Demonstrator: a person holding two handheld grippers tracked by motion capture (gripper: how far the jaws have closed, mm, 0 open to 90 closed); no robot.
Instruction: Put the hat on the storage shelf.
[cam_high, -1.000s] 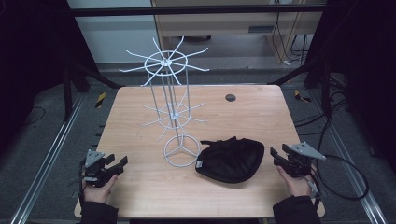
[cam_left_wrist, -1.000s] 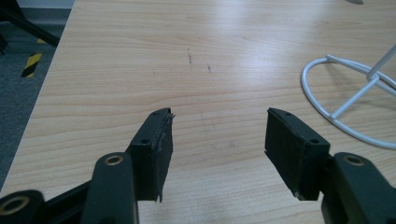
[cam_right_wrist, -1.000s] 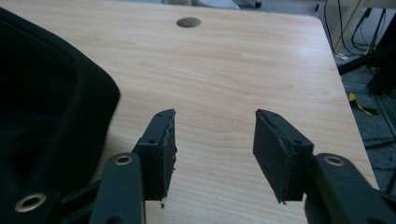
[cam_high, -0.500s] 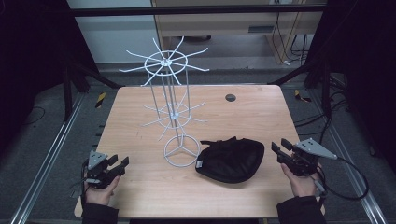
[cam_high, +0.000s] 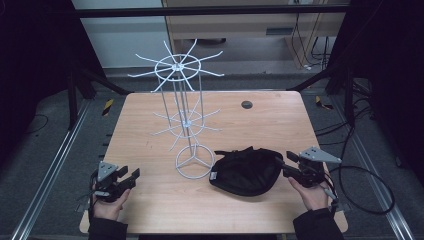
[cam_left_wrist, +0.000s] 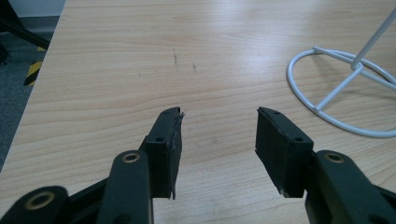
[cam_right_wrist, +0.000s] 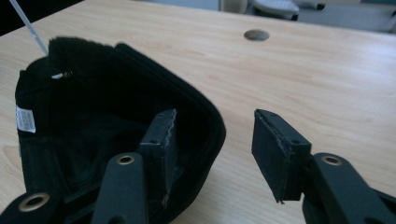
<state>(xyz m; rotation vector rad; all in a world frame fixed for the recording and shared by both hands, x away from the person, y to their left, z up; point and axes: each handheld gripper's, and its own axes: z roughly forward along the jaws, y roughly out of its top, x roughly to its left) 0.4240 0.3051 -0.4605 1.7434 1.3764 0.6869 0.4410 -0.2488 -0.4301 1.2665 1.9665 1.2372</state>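
Note:
A black cap (cam_high: 246, 170) lies upside down on the wooden table (cam_high: 260, 125), right of the white wire rack's ring base (cam_high: 194, 162). My right gripper (cam_high: 284, 165) is open at the cap's right edge. In the right gripper view its left jaw sits over the cap's rim (cam_right_wrist: 205, 112) and its right jaw over bare wood, the gripper (cam_right_wrist: 215, 140) holding nothing. A white label (cam_right_wrist: 25, 119) shows inside the cap. My left gripper (cam_high: 129, 176) is open near the table's front left, empty, with the ring base (cam_left_wrist: 345, 88) off to its right.
The tall white wire rack (cam_high: 179, 67) has spoke arms at two levels spreading over the table's middle. A round cable hole (cam_high: 246, 104) sits at the back right. A black cable (cam_high: 365, 185) trails from the right gripper off the table's right edge.
The right gripper has moved left, its left jaw now reaching over the cap's rim. The left gripper has shifted slightly forward over the table.

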